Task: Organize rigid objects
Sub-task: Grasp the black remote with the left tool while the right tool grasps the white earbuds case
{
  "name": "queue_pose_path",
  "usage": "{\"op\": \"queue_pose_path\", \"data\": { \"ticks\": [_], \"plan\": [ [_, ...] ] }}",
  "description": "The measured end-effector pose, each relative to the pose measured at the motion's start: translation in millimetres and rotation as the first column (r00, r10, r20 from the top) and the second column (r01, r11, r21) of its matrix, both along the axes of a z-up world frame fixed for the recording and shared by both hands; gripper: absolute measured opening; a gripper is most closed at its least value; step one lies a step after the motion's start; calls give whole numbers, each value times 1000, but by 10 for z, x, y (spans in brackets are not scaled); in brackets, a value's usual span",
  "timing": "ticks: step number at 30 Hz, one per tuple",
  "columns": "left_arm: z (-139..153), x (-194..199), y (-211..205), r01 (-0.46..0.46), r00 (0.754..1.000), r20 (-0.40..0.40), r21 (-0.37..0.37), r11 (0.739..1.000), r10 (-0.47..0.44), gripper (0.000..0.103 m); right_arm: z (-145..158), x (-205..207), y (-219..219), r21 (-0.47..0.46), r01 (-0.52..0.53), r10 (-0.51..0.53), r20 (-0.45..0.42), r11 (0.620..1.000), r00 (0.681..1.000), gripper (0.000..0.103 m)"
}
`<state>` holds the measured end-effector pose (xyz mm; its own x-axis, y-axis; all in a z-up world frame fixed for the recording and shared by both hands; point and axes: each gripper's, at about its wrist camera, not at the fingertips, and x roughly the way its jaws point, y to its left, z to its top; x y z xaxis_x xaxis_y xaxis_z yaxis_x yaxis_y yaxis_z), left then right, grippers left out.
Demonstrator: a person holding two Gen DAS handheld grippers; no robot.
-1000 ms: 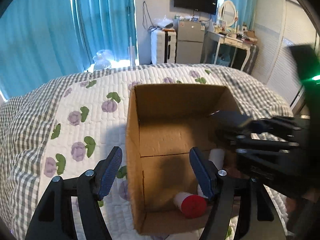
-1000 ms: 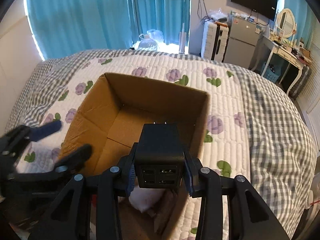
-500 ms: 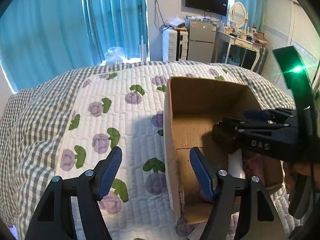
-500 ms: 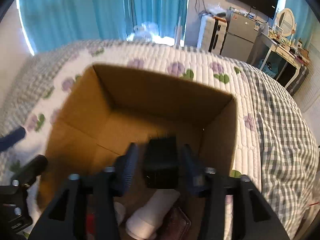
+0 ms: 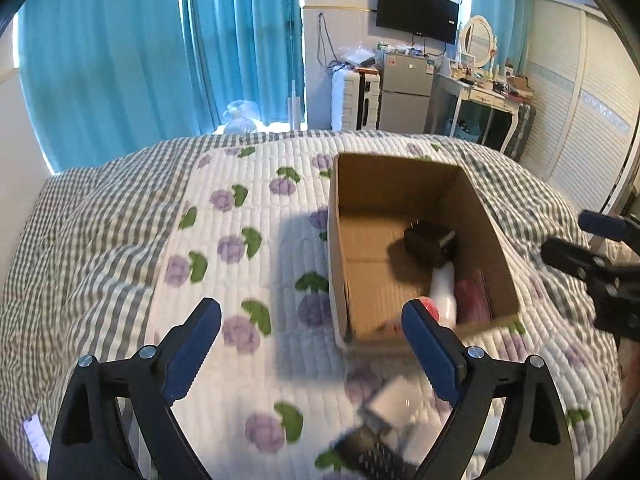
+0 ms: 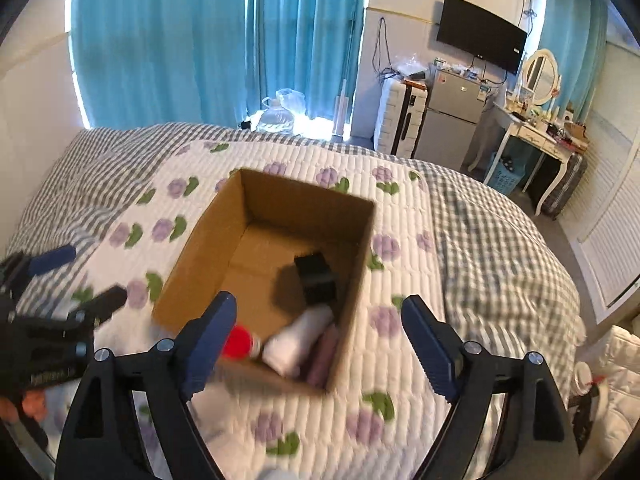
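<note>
One cardboard box (image 6: pixel 362 240) sits on a flowery bed (image 6: pixel 400 420) in a room with blue curtains (image 6: pixel 200 40). Inside lies a black charger (image 6: pixel 316 278). Both the left gripper (image 5: pixel 310 354) and right gripper (image 6: pixel 318 342) are opening wider, jaws empty, above the bed.

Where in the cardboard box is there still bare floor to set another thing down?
The cardboard box has bare floor in its far half, between the back wall and the black charger block, and along the left wall. The near right corner is crowded: white bottle, red-capped item and pink pack.
</note>
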<state>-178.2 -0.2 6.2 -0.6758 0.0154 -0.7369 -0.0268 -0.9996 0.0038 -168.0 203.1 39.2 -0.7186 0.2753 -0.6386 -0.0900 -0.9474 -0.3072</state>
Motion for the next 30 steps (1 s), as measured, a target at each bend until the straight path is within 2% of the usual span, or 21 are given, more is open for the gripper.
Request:
{"op": "queue_pose_path", "data": {
  "ticks": [3,8,14,18,22,27,29,30],
  "plan": [
    [-68,212,5,-8,1000,19,3,1000,8,95,-113,313,-41,1,-2,2,18,1000,1000,85],
    [-381,541,43,-16,997,73,-24,1000,18,96,-505,703,-75,25,-1,0,52,1000,999,85],
    [-927,800,118,-21,983,183,-34,999,27,96,-1237,890,-1,-33,-12,18,202,999,979,85],
    [-1160,908,202,-16,969,244,-20,1000,20,96,-1691,931,152,-89,40,-9,328,995,945,85],
    [-1208,915,317,4,968,251,-28,1000,3,95,-1750,894,199,-101,62,-20,371,993,928,85],
    [-1266,912,372,-3,961,276,-14,1000,7,96,-1931,834,131,-22,64,-48,432,998,901,85],
    [-1315,920,391,-7,956,292,-12,1000,10,96,-1977,823,96,5,61,-57,447,998,893,81],
    [-1323,919,390,-7,955,297,-9,1000,10,96,-1995,815,74,15,60,-60,451,998,890,71]
  ]
}}
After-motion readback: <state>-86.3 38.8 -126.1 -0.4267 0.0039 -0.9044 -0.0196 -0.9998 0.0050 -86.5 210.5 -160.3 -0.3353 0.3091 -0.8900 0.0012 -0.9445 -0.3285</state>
